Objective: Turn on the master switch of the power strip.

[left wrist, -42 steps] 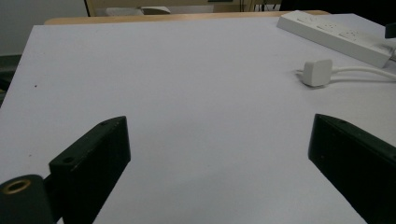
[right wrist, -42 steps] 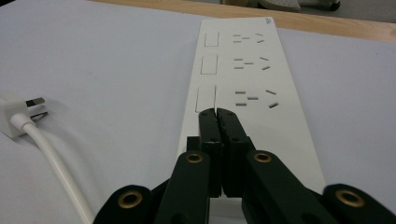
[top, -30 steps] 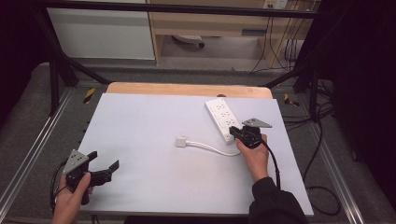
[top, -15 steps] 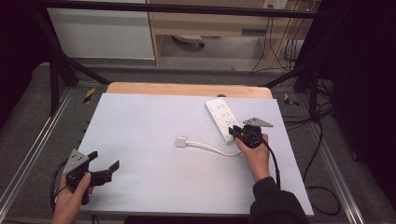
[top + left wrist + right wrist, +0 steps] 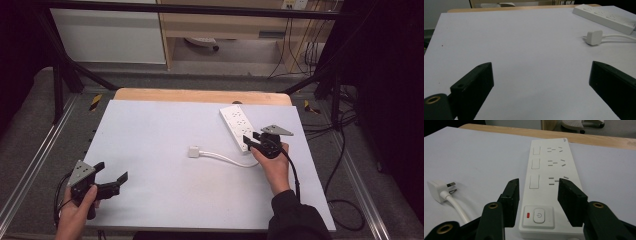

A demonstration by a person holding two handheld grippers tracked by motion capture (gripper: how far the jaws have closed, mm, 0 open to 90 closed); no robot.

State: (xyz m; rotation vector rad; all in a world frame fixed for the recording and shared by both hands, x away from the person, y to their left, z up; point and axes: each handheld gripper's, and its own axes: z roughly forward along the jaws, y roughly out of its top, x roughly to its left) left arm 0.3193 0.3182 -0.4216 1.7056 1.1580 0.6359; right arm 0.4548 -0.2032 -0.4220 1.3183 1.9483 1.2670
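A white power strip (image 5: pixel 235 122) (image 5: pixel 549 162) lies at the table's right rear, with a red light and a power button (image 5: pixel 538 215) at its near end. Its white plug (image 5: pixel 194 152) (image 5: pixel 436 191) lies unplugged mid-table on a curved cable (image 5: pixel 227 160). My right gripper (image 5: pixel 252 141) (image 5: pixel 537 187) is open and held low over the strip's near end, one jaw to each side, gripping nothing. My left gripper (image 5: pixel 111 172) (image 5: pixel 541 82) stands wide open near the front left corner over bare table. The strip (image 5: pixel 604 17) and plug (image 5: pixel 594 37) lie far ahead of it.
The white table top (image 5: pixel 160 130) has a wooden strip (image 5: pixel 200 95) along its back edge. Metal rails (image 5: pixel 35 165) run down both sides. Dark cables (image 5: pixel 345 210) trail on the floor at the right. A white cabinet (image 5: pixel 110 35) stands behind.
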